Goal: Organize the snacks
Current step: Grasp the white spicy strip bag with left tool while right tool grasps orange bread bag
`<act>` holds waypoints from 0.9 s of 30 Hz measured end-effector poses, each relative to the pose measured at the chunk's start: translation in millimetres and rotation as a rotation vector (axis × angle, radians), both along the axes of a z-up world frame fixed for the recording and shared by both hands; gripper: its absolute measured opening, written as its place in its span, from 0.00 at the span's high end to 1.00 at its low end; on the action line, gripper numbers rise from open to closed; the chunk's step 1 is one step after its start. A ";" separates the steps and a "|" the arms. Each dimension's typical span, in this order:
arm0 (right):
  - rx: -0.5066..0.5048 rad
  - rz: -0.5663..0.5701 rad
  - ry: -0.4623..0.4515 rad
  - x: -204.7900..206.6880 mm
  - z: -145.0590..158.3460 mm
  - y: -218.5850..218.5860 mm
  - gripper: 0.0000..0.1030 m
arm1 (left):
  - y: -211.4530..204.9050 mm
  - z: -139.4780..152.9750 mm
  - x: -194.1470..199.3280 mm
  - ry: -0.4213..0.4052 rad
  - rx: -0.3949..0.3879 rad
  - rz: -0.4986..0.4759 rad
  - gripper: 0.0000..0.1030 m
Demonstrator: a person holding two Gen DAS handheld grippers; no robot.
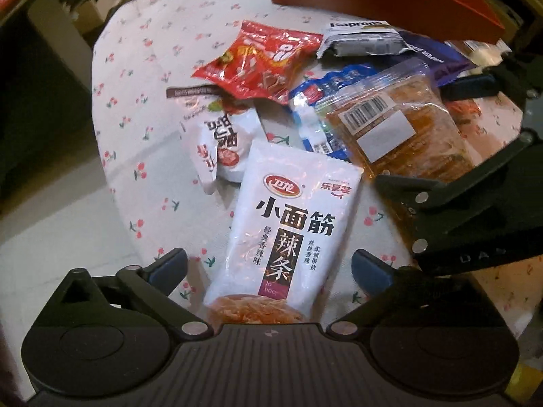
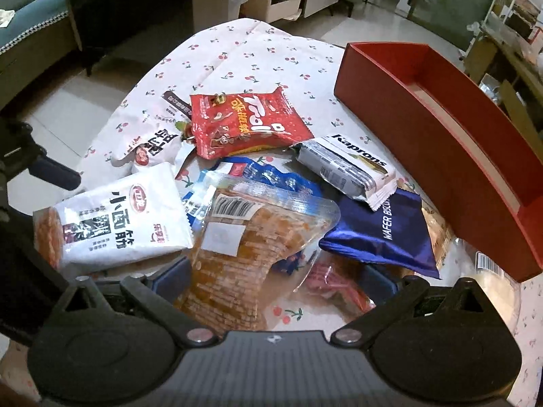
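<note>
Cherry-print cloth (image 2: 258, 64) over a round table, snack heap at centre. Red tray (image 2: 441, 142) stands empty at the cloth's right edge, just beside the heap. Left gripper (image 1: 271, 271) — pointed steeply down, jaws spread wide, white latiao pack (image 1: 288, 224) lying between its fingers, pads not pressing on it. Right gripper (image 2: 275, 278) — tilted down over the clear bag of orange strips (image 2: 237, 257), jaws spread, bag between them, no pinch visible. Also heaped: red pack (image 2: 244, 122), Kaprons wafer (image 2: 349, 169), blue wafer pack (image 2: 383, 234).
</note>
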State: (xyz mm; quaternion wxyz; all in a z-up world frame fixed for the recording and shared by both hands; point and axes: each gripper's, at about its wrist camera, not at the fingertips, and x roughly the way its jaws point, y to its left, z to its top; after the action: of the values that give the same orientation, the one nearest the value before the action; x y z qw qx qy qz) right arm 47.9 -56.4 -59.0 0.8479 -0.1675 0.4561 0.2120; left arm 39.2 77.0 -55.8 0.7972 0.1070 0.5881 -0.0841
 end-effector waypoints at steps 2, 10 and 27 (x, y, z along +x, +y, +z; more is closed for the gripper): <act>0.009 0.009 -0.014 -3.8 0.8 -1.9 0.00 | -2.0 0.4 -1.0 -0.006 0.005 -0.007 0.00; 0.090 0.003 0.019 -11.3 12.7 -26.1 0.54 | -13.1 3.7 -1.4 -0.007 -0.057 -0.026 0.14; 0.217 -0.166 0.143 -34.3 9.4 -95.9 0.62 | -40.5 7.4 -2.1 -0.023 -0.120 -0.089 0.35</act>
State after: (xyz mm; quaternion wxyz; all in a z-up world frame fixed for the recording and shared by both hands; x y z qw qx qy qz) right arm 13.6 -152.3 -49.7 0.8410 -0.0213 0.5019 0.2006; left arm 37.1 36.5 -48.3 0.8043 0.0861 0.5676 -0.1531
